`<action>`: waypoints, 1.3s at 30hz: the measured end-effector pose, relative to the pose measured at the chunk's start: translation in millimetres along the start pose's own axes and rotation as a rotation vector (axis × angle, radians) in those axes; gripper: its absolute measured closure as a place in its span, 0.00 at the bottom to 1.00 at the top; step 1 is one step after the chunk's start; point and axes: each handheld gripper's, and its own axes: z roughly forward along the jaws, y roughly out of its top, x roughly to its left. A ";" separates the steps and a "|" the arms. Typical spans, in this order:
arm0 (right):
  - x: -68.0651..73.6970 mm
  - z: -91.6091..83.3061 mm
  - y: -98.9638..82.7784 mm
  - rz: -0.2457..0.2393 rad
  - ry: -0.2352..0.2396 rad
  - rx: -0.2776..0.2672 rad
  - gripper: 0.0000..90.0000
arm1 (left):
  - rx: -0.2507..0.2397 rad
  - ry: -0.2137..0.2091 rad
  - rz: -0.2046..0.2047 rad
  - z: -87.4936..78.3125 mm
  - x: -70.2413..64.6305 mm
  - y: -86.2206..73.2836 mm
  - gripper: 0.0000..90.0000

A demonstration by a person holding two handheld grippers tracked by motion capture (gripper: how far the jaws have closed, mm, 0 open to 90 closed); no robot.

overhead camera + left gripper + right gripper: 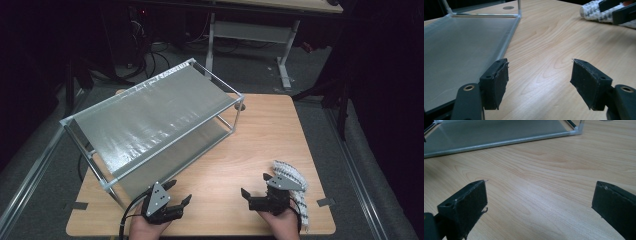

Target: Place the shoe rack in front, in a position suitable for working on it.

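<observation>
At the near edge of a wooden counter (260, 140), two hand-held grippers are seen from above, each gripped by a hand entering from the bottom. The left gripper (176, 191) is held with its jaws spread wide and nothing between them; in the left gripper view, bare wood is seen between its black pads. The right gripper (254, 185) is likewise held wide and empty.

Just beside the right gripper, on its outer side, a white patterned cloth (295, 182) is lying bunched on the counter, partly under the gripper body. Small dark print covers it, but none can be read.

Farther off, towards the left, a two-tier rack (150, 117) with a pale metal frame and grey shelves is set at an angle. Both shelves are bare.

Nothing has been grasped yet, so the work is judged barely begun; the cloth remains to be picked up. No brands or labels are legible.
</observation>
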 end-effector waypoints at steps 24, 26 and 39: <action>3.2 7.9 -0.2 -0.001 -0.017 0.031 0.00 | 0.075 -0.014 0.038 -70.7 -5.1 5.7 0.36; 1.5 7.1 0.0 -0.001 -0.012 0.024 0.00 | 0.078 0.000 0.027 -73.9 -1.0 9.3 0.36; 7.6 0.0 -5.1 -0.026 0.015 0.022 0.00 | 0.094 0.113 0.022 -103.5 -10.0 -9.0 0.35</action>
